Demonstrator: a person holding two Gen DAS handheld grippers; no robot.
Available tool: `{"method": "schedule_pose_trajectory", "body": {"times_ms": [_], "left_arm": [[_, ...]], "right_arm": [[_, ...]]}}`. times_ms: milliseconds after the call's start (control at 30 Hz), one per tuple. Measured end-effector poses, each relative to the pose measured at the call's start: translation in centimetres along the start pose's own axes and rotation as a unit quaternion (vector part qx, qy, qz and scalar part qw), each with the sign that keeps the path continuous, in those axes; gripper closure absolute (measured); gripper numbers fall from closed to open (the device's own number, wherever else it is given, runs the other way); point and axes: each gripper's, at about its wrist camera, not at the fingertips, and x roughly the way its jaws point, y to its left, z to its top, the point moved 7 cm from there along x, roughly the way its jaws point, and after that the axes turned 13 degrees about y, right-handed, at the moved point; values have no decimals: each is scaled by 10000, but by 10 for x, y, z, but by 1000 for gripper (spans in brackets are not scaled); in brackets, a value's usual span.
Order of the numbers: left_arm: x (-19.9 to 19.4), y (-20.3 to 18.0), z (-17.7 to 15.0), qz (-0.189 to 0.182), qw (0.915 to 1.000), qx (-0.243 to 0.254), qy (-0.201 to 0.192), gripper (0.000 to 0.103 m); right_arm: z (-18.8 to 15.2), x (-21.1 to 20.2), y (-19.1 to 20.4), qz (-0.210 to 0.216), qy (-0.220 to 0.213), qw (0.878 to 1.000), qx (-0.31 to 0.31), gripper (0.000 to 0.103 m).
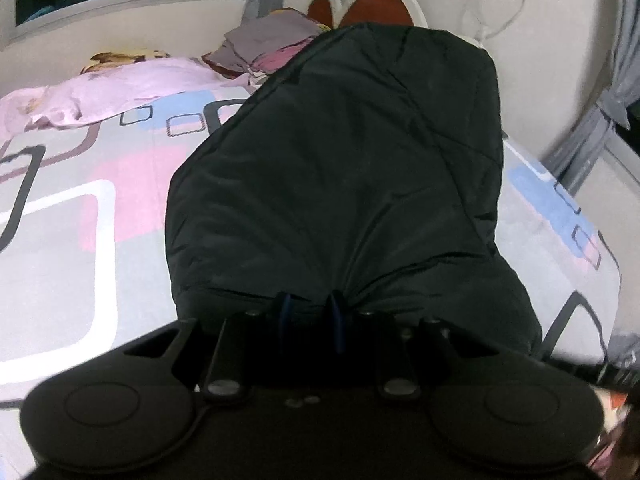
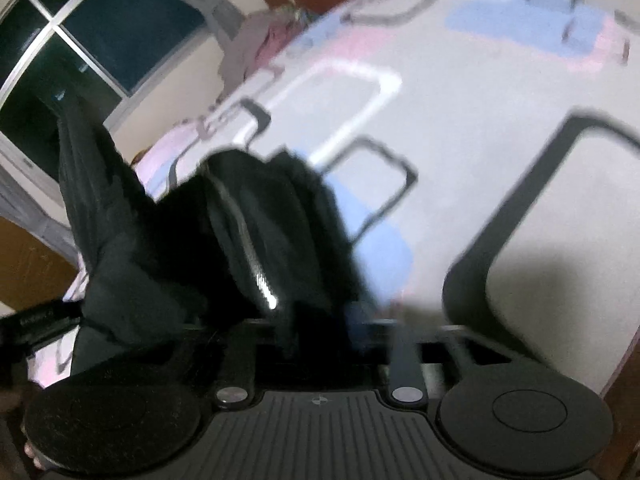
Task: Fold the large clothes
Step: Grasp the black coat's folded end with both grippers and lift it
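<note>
Black quilted jacket [image 1: 344,168] spread lengthwise down the bed, far end reaching toward the headboard [image 1: 380,6], near hem bunched at the left tongs [image 1: 310,312]. Left tongs nearly pressed together, pinching a gather of the jacket hem between the blue-edged fingertips [image 1: 285,314]; fabric puckered into creases radiating from that pinch. Seen from the right wrist: same jacket [image 2: 256,232] heaped in dark folds at lower left, one part lifted up toward the window [image 2: 120,28], a shiny zip strip [image 2: 264,284] running through the folds. Right tongs [image 2: 320,334] spread apart; picture blurred, dark cloth lying in front of and partly between the fingers, pads not seen pressing on it. Bed sheet [image 1: 80,216] grey-white, printed with pink and blue blocks and black and white rounded outlines. Pale pink cloth [image 1: 104,88] crumpled along the far left edge of the bed, well apart from the jacket. Grey and pink folded pile [image 1: 264,46] just beside the jacket's far left corner, near the headboard. Grey curtain [image 1: 592,136] at far right.
</note>
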Motion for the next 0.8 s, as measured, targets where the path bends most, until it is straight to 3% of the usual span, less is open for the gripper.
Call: {"method": "schedule_pose_trajectory", "body": {"times_ms": [200,667,800], "left_arm": [[5,-2,9,-12,9990,405,185,83],[11,-2,16,-201,9962,776,333,83],[11,-3,17,-251,9953,860,366,83]], "right_arm": [[20,-3,19,-217,-202,9993,-226,50],[33,19,40,-287,-124,9993,-210,50],[36,16,54,16,-225,9992,-344,50]]}}
